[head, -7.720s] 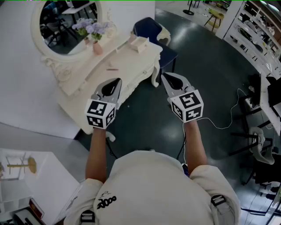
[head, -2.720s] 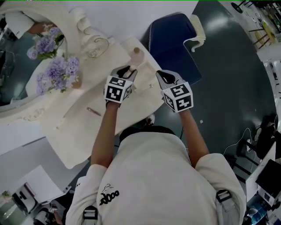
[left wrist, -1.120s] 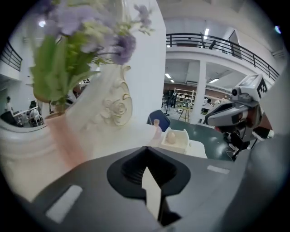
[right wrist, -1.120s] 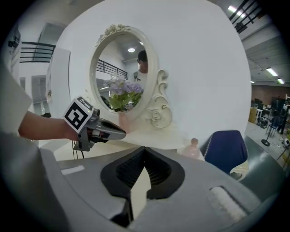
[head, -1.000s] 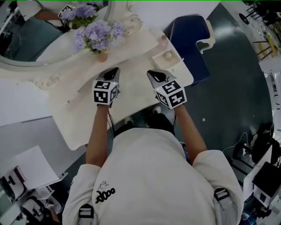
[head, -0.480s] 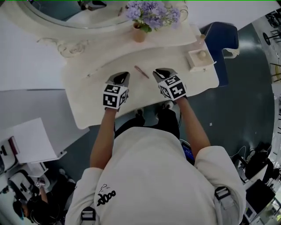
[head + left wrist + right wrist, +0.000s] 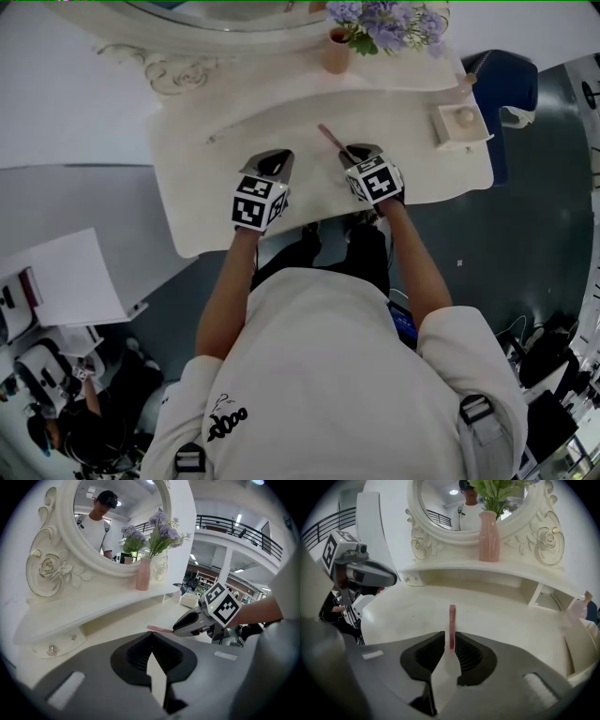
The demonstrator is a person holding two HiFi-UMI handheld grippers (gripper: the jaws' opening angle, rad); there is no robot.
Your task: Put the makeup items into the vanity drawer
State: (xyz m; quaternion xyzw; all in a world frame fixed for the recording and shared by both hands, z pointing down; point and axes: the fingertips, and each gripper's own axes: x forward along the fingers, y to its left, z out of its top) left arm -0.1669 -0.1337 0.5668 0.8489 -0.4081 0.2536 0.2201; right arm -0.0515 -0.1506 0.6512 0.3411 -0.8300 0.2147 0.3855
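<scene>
Right tongs [image 7: 449,635], just opening, straddled slim pink makeup pencil [image 7: 452,613] ungripped; left tongs [image 7: 151,633] clenched empty; skewed closing could flick it.

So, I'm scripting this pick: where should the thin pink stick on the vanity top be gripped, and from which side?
Probably the near end of the pink stick, pinched across its narrow width, coming from the front along its length: it lies flat, pointing away. The right gripper, whose jaws have just been opening, straddles that end.
</scene>
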